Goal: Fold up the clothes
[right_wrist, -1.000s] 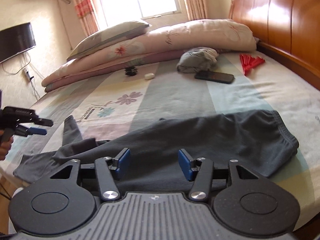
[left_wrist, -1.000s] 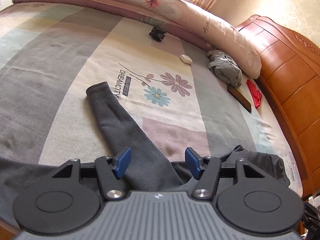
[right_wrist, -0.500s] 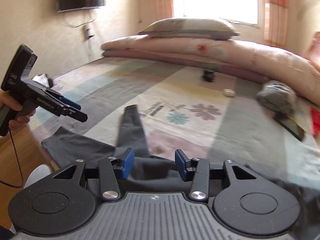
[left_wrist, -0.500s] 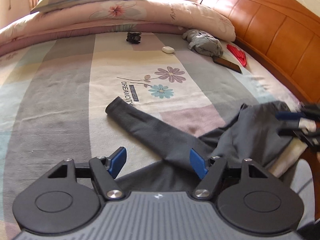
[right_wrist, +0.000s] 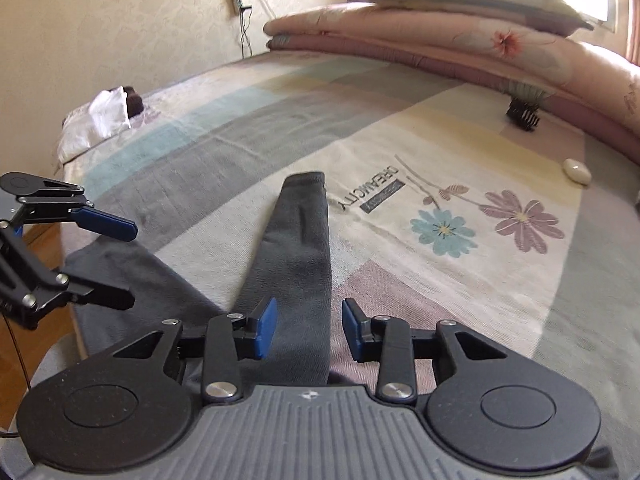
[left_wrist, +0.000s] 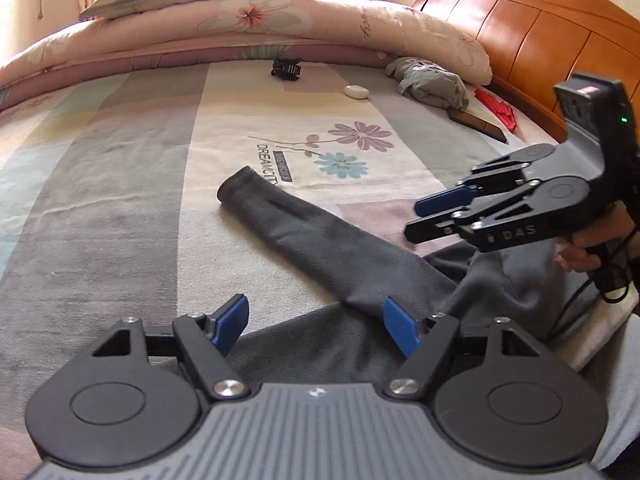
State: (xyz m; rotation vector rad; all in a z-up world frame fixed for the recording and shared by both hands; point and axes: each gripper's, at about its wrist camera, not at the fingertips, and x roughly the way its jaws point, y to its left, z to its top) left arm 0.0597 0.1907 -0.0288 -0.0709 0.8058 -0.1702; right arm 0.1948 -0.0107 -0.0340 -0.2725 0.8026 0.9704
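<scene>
Grey top (left_wrist: 328,248) lies near the front edge of the patchwork bedsheet (left_wrist: 120,184), one sleeve (right_wrist: 298,248) stretched flat twd the printed flowers (left_wrist: 348,148), its cuff just beside the lettering, w/ the body bunched at the bed's edge. Left gripper (left_wrist: 316,330) hovers above the cloth w/ jaws wide apart, nothing betw them; right gripper (right_wrist: 308,330) is also spread, empty, blue pads either side of the sleeve's base but not touching it. Hair clip (left_wrist: 286,68), small white case (left_wrist: 356,91), balled grey cloth (left_wrist: 432,82), phone (left_wrist: 478,122) & red bits (left_wrist: 496,108) sit well apart, near the folded quilt (left_wrist: 240,28).
</scene>
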